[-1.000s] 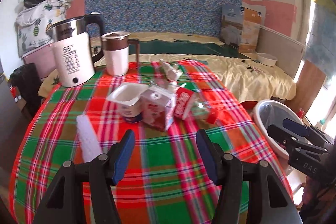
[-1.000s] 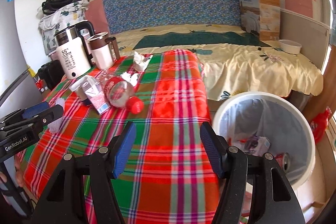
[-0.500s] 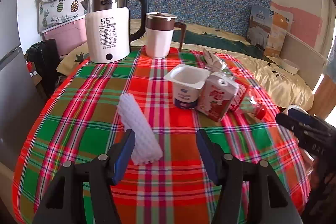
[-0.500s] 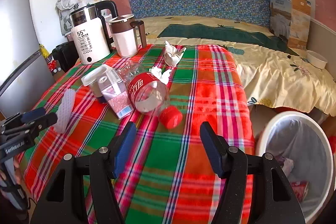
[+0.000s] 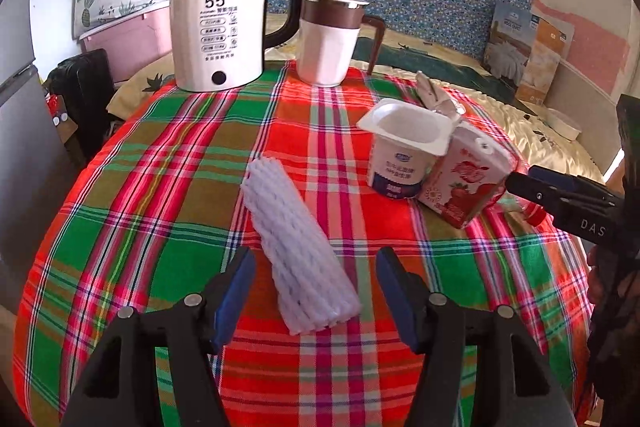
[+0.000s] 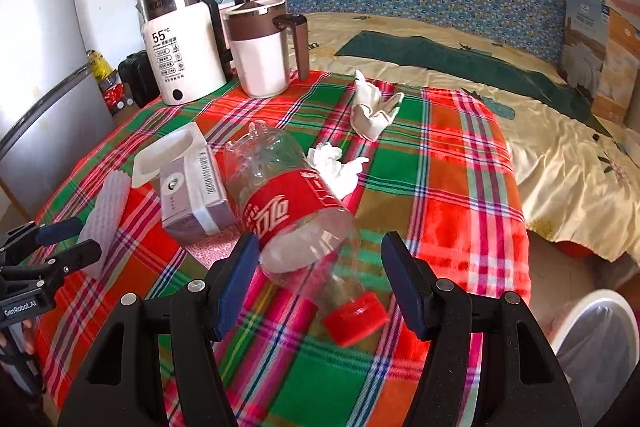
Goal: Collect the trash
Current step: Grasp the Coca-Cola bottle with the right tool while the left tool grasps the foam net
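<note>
My left gripper (image 5: 316, 291) stands wide over the table's near edge, the white foam sleeve (image 5: 298, 247) lying between its pads, untouched. My right gripper (image 6: 316, 279) is equally wide around the neck of the clear cola bottle (image 6: 292, 211) lying on its side, nothing gripped. Mid-table sit a yoghurt cup (image 5: 402, 151) and milk carton (image 5: 466, 183), touching. Crumpled tissues (image 6: 338, 167) lie beyond; kettle (image 5: 218, 23) and mug (image 5: 328, 39) stand at the far edge.

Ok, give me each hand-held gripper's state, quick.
Left hand-held gripper: open, empty, white foam net between its fingers.
Right hand-held gripper: open, empty, cola bottle between its fingers.
</note>
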The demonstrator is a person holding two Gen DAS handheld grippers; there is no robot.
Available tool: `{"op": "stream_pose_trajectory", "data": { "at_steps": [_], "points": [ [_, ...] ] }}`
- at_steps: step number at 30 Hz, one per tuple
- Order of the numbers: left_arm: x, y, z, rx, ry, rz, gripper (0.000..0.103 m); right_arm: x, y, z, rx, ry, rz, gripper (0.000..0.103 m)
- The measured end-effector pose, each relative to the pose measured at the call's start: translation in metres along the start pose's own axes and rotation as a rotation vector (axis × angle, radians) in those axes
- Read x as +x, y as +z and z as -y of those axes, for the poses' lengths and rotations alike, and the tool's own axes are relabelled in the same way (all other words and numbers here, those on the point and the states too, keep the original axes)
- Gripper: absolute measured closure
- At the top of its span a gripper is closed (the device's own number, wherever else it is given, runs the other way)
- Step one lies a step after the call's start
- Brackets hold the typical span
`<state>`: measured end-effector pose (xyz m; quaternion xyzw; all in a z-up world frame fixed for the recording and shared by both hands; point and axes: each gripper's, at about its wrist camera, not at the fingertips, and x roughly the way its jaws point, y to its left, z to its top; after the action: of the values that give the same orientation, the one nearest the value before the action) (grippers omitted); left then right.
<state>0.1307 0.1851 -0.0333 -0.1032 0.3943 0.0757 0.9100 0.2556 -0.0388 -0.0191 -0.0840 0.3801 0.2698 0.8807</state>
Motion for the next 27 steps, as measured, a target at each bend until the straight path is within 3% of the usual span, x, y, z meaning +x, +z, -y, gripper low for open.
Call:
{"op": "stream_pose_trajectory", "data": {
  "at_steps": [10, 16, 27],
  "points": [
    [0.006, -0.001, -0.011, -0.031, -0.019, -0.015, 0.041, 0.020, -0.005, -0.023, -0.022, 0.096, -0.118, 0.038],
    [0.011, 0.000, -0.016, -0.047, -0.026, -0.028, 0.041, 0.024, 0.003, -0.020, 0.000, 0.014, -0.088, 0.038],
    [0.021, 0.004, -0.021, -0.091, -0.054, -0.041, 0.041, 0.032, 0.006, -0.024, 0.048, 0.027, -0.062, 0.038]
  ]
}}
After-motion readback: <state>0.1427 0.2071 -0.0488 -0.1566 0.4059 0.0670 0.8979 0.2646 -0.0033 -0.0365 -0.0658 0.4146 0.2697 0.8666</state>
